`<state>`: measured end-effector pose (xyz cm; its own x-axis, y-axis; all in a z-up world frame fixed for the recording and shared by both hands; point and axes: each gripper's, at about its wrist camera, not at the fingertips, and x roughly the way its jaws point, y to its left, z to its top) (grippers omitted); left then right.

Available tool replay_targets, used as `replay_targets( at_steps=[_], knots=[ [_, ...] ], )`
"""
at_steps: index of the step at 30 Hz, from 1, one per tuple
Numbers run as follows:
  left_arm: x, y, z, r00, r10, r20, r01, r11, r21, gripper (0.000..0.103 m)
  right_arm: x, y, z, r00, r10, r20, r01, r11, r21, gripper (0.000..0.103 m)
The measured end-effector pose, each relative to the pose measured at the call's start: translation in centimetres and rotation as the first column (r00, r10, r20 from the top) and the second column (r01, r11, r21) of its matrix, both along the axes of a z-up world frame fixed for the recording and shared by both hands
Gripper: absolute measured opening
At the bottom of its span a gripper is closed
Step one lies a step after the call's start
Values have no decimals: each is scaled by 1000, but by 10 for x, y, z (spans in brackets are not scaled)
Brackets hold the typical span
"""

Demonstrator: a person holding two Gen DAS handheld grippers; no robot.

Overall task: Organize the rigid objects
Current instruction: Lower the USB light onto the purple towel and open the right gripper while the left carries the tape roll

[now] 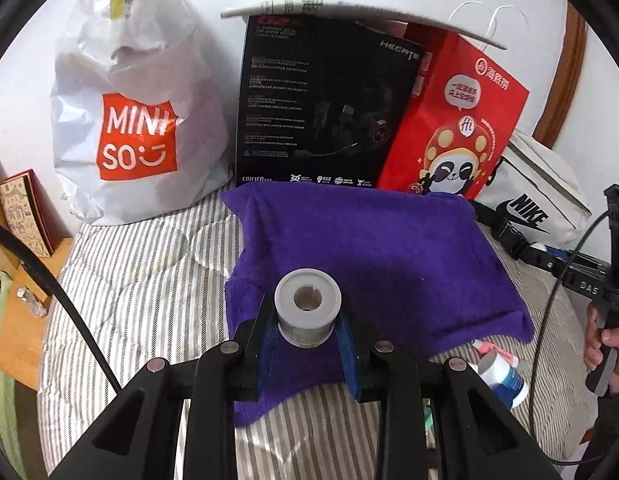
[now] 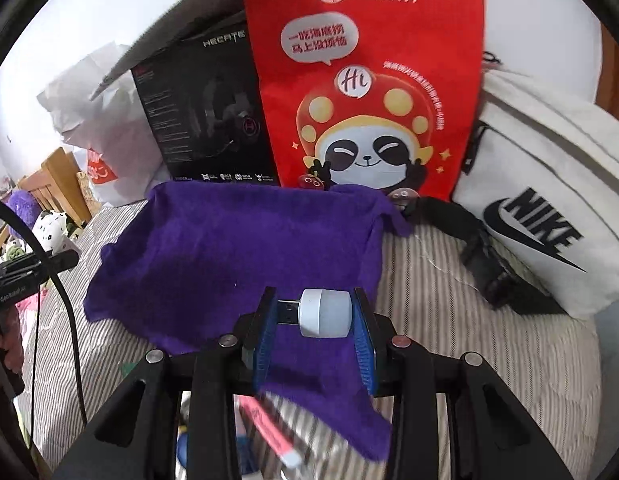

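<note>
Item 1: left gripper (image 1: 308,334). Its 2 blue-padded fingers (image 1: 268,346) are clamped on a spool (image 1: 308,307), a short grey cylinder with a round hole in its top face, held upright above the purple cloth (image 1: 389,256).

Item 2: right gripper (image 2: 314,322). It is closed on a white USB plug (image 2: 323,313), held crosswise with the dark metal connector against the left pad and the rounded white body against the right pad, also over the purple cloth.

Item 3: purple cloth, spread on a striped sheet (image 1: 141,280).

Item 4: white bottle (image 1: 502,378), lying on the sheet just past the cloth's near right corner, beside a pink-and-white tube (image 1: 494,350). The right wrist view shows the tube blurred under the gripper; its label is unreadable.

Item 5: row along the wall behind the cloth, left to right: white Miniso bag (image 1: 137,120), black box (image 1: 321,96), red panda bag (image 1: 453,120), white Nike bag (image 1: 537,196).

Item 6: a hand (image 1: 607,350) at the right edge of the left wrist view, gripping the handle of the other gripper.
</note>
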<state>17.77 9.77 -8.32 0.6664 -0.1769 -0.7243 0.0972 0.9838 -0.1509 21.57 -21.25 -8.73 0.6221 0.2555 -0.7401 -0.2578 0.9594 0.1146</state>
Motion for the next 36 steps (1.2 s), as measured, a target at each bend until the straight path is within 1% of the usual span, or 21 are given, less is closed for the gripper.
replay_targets(
  at_steps=[5, 9, 16, 20, 24, 28, 30, 32, 34, 36],
  knots=[
    [14, 3, -9, 1000, 4, -20, -4, 1000, -3, 27, 34, 18, -17, 1000, 18, -17, -19, 999, -31, 36],
    [21, 4, -14, 999, 7, -35, -6, 1000, 4, 27, 62, 31, -34, 999, 29, -38, -32, 997, -74, 36],
    [28, 2, -22, 998, -17, -53, 17, 1000, 3, 27, 105, 50, -60, 994, 28, -103, -38, 994, -100, 36],
    [31, -2, -25, 998, -32, -58, 33, 999, 13, 27, 119, 57, -69, 992, 12, -129, -31, 989, -143, 36],
    [36, -3, -26, 997, -40, -65, 41, 999, 26, 27, 126, 57, -77, 985, 3, -172, -29, 989, -146, 36],
    [41, -5, -26, 996, -43, -75, 46, 999, 26, 27, 128, 55, -77, 985, 7, -174, -33, 989, -143, 36],
    [43, -7, -26, 996, -47, -77, 49, 998, 28, 28, 130, 55, -77, 984, 11, -177, -37, 989, -145, 40],
    [45, -10, -26, 996, -48, -74, 51, 998, 35, 28, 132, 55, -78, 982, 18, -188, -44, 990, -135, 65],
    [44, -11, -27, 995, -57, -79, 60, 998, 35, 27, 131, 53, -76, 981, 19, -194, -43, 992, -120, 66],
    [44, -13, -27, 995, -62, -81, 65, 997, 35, 28, 127, 50, -71, 985, 18, -173, -40, 991, -125, 66]
  ],
)
